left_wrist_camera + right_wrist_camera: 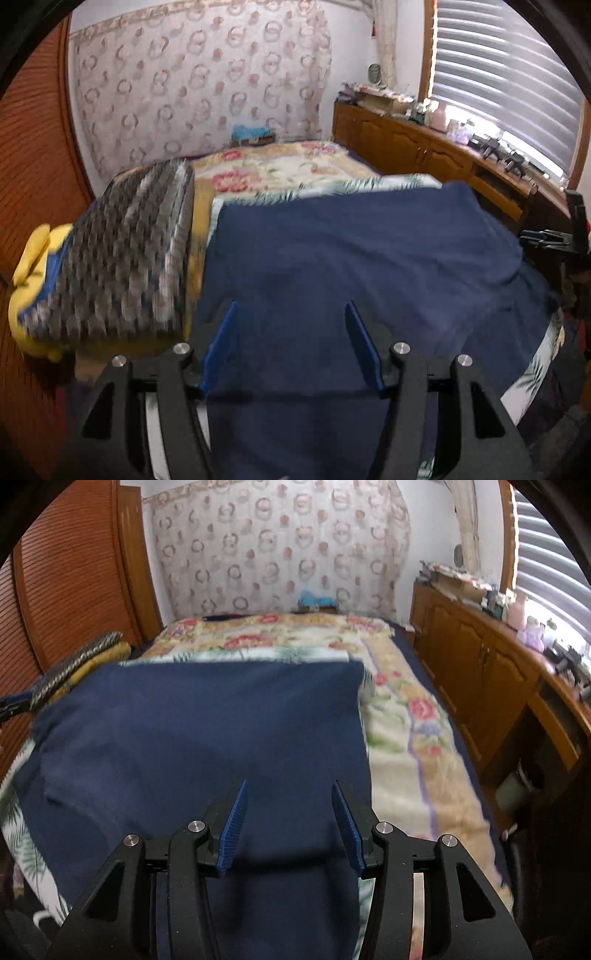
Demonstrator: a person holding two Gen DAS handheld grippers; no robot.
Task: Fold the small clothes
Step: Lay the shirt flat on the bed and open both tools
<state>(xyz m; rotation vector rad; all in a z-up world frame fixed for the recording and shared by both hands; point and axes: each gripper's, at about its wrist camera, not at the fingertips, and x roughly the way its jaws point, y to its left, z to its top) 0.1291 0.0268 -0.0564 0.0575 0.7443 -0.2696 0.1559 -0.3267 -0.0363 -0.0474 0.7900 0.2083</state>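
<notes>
On the bed our navy garment lies spread flat for folding; left gripper and right gripper hover wide, empty.

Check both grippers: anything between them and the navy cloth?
Nothing visible. The left gripper and right gripper are both open, right over the navy cloth, with only its bare surface ahead of the fingers. The grey patterned pile lies off to the left, outside either path.
</notes>
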